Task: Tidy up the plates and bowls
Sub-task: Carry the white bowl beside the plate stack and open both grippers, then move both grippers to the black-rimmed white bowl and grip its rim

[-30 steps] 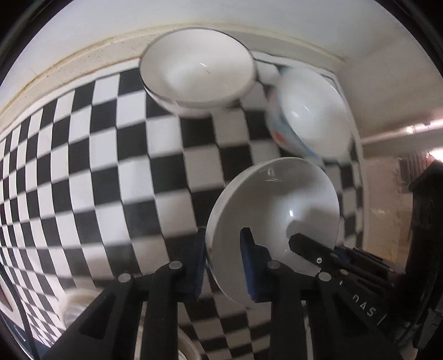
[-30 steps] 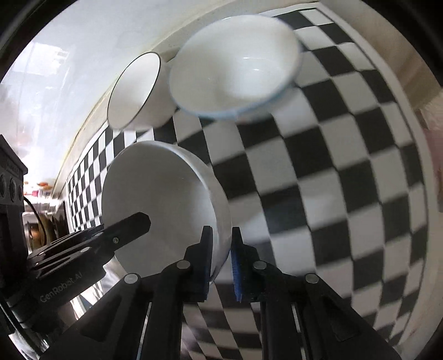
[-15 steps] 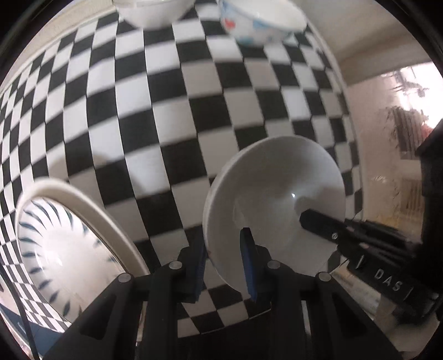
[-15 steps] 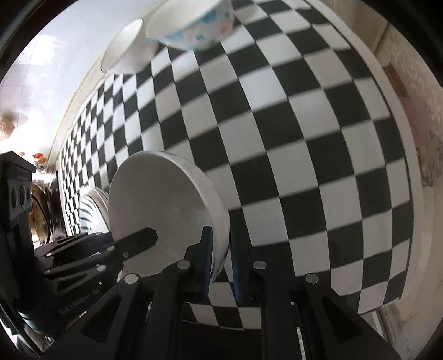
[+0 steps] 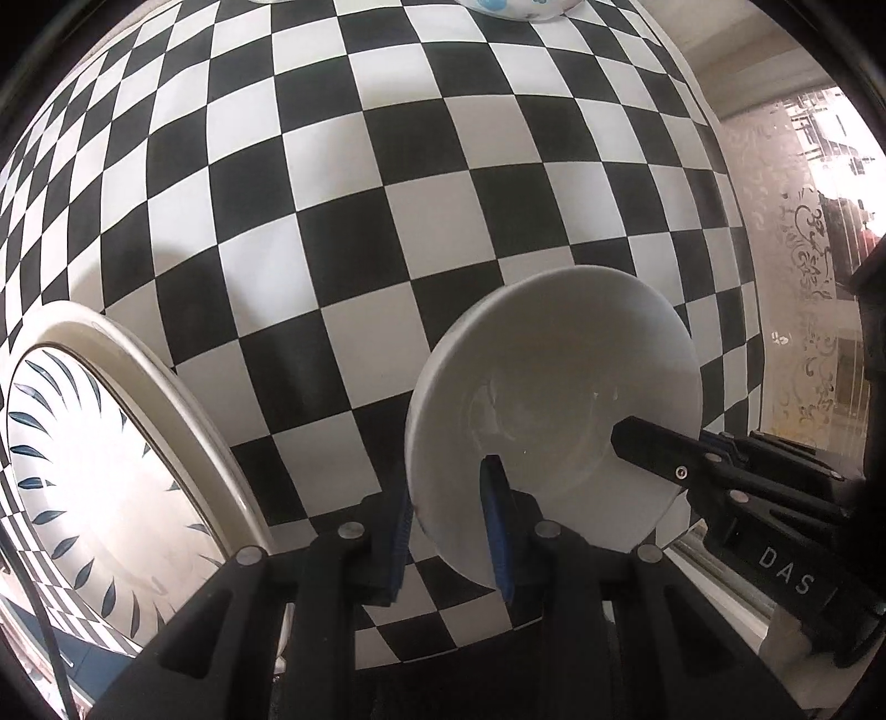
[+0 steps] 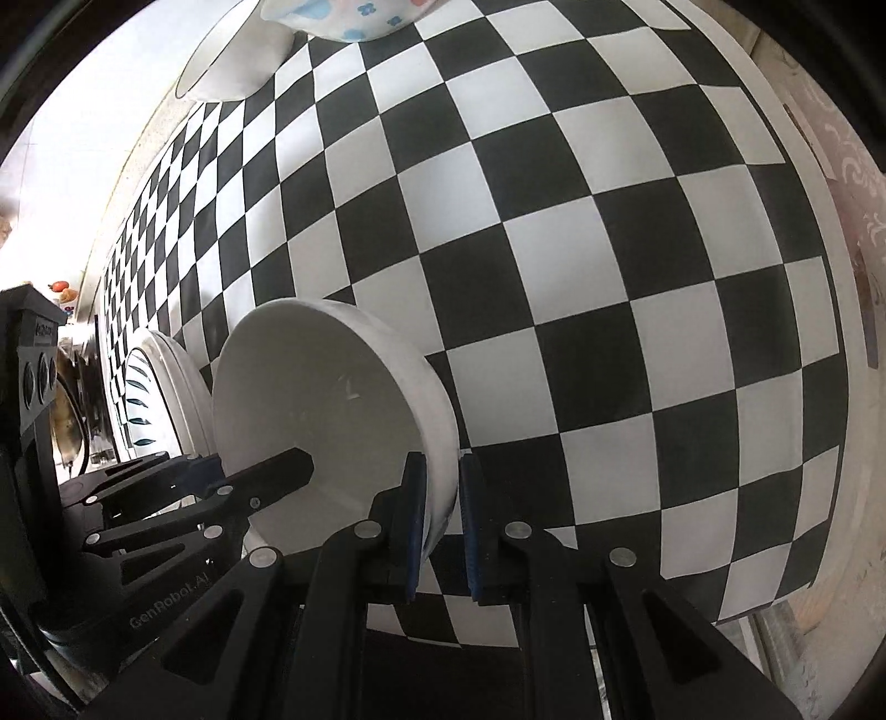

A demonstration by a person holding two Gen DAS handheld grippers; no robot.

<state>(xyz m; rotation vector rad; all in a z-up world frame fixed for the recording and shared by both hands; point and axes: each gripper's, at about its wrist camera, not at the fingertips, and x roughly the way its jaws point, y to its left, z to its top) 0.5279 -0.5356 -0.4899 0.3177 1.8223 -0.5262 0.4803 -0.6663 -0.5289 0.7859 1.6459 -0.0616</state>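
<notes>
Pinched by the rim at opposite sides, left gripper [image 5: 451,531] at roughly 7 o'clock and right gripper [image 6: 443,520] at 5, white bowl [image 5: 554,410] apparently aloft over checkered table [image 5: 343,183]: glazed, slippery, stiff, breakable, best gripped on rim.

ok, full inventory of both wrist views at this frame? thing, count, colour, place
plain bowl: 1, white, held tilted above the near edge of the table, rim pinched on opposite sides by both claws
patterned plate: 1, white with dark blue leaf strokes, near left
floral bowl: 1, white with blue and red print, far end
dark-rimmed bowl: 1, white, far end beside the floral bowl
tablecloth: 1, black and white checks, covers the table
left claw: 1, black, blue pads
right claw: 1, black, blue pads
</notes>
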